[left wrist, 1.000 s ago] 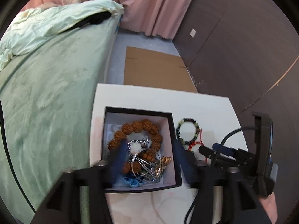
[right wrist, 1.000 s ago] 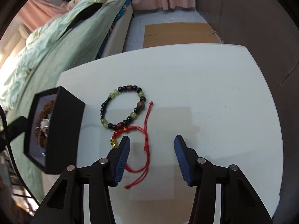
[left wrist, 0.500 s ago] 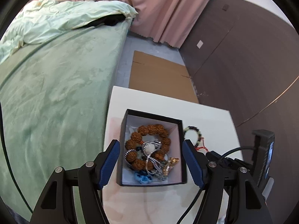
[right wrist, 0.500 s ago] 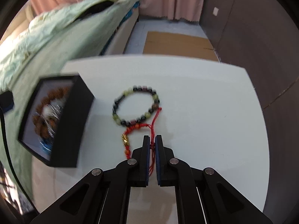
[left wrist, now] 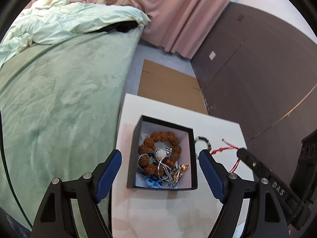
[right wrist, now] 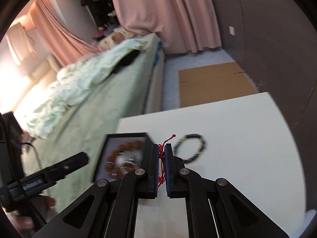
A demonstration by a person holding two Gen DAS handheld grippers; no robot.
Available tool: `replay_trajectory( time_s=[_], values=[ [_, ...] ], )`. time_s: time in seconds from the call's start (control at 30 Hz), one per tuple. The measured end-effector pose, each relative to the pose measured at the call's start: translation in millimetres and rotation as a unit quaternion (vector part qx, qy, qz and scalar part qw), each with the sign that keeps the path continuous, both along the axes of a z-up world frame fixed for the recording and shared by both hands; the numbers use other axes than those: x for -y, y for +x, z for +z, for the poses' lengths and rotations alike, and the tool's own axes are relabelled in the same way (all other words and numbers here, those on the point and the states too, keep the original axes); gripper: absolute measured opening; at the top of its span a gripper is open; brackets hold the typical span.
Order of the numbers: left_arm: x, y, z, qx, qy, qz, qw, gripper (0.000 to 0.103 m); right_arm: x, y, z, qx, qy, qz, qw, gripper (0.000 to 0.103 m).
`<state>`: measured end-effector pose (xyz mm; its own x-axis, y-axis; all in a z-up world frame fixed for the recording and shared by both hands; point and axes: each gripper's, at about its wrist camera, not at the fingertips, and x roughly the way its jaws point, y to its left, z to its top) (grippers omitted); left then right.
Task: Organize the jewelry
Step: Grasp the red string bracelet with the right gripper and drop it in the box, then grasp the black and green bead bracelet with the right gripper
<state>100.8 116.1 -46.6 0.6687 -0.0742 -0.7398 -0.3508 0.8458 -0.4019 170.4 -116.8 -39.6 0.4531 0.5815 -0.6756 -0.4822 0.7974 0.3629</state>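
A: How many pieces sit outside the box?

B: Two. One beaded bracelet (right wrist: 191, 148) lies flat on the white bench (right wrist: 237, 130). One red cord bracelet (right wrist: 162, 154) hangs lengthwise, pinched by the right gripper (right wrist: 162, 158), tilted downward beside the black box (left wrist: 164, 154).

A: And the left gripper (left wrist: 160, 170)?

B: Its fingers have just been opening, spread astride the box, touching nothing.

A: What surrounds the white counter (left wrist: 174, 214)?
B: A bed (left wrist: 59, 103) under a green blanket lies left of the tongs, with a pale rumpled duvet (left wrist: 65, 23) at its far end.
A: And ahead?
B: Pink curtains (left wrist: 178, 15), grey floor (right wrist: 172, 83) with flat cardboard (left wrist: 168, 87), a dark brown wall (left wrist: 257, 75) on the right
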Motion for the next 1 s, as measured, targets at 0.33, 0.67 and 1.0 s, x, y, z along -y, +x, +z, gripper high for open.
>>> replay_trajectory(
  time_s=[0.33, 0.67, 1.0],
  values=[
    [-42, -23, 8, 0.02, -0.011, 0.064, 0.9977, 0.088, -37, -18, -2, -0.018, 0.072, 0.063, 0.995, 0.007],
    [-50, -28, 11, 0.027, -0.007, 0.071, 0.9971, 0.088, -41, -8, -19, -0.051, 0.051, 0.048, 0.996, 0.07],
    [-35, -23, 13, 0.035, 0.015, 0.063, 0.9973, 0.088, -8, 2, -17, -0.054, 0.046, 0.016, 0.997, 0.07]
  ],
)
